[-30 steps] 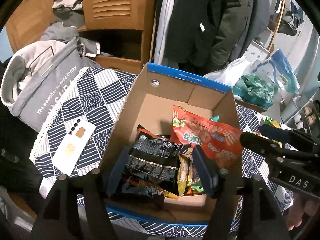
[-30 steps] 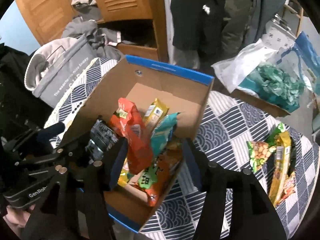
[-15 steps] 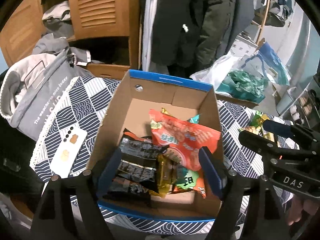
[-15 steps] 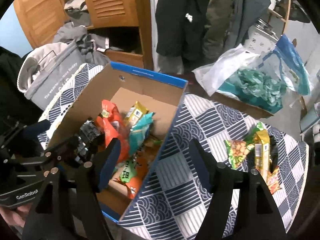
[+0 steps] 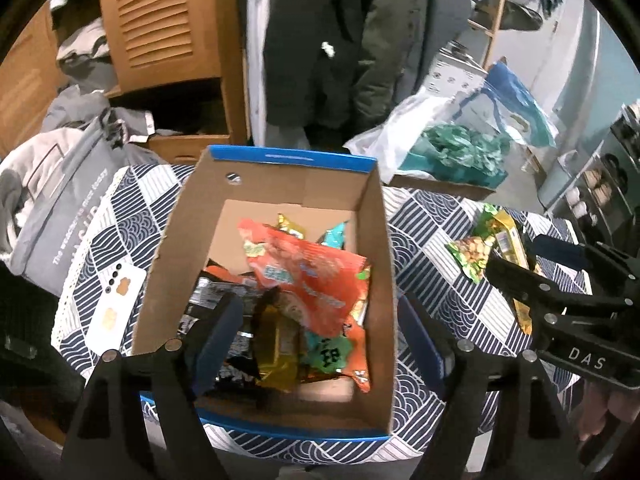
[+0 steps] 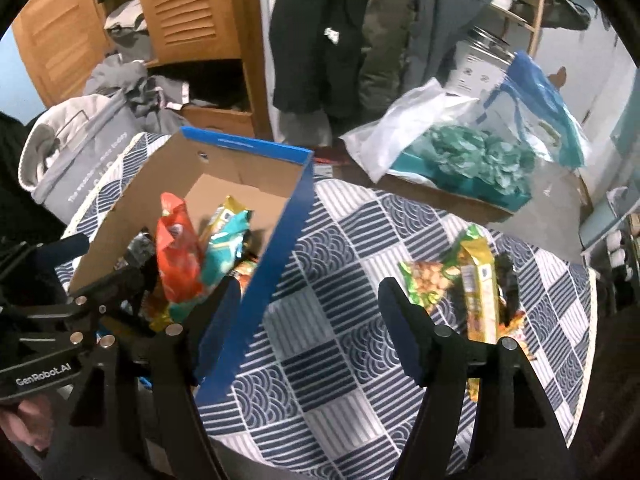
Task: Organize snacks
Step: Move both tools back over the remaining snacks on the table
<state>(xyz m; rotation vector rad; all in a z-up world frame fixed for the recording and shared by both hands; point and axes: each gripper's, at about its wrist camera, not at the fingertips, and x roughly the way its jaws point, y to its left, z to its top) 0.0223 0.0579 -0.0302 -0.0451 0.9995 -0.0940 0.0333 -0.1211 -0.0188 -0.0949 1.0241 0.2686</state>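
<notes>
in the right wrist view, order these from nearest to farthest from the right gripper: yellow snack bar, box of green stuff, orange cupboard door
1. Yellow snack bar: on the patterned cloth, just right of the right gripper.
2. Box of green stuff: past the table's far edge, upper right.
3. Orange cupboard door: at the back of the room, upper left.

1. We see a wooden louvered cabinet [image 5: 160, 20] at the back.
2. Right of the cabinet hang dark coats [image 5: 340, 40].
3. Further right of it stands a pale blue wall [image 5: 580, 60].
</notes>
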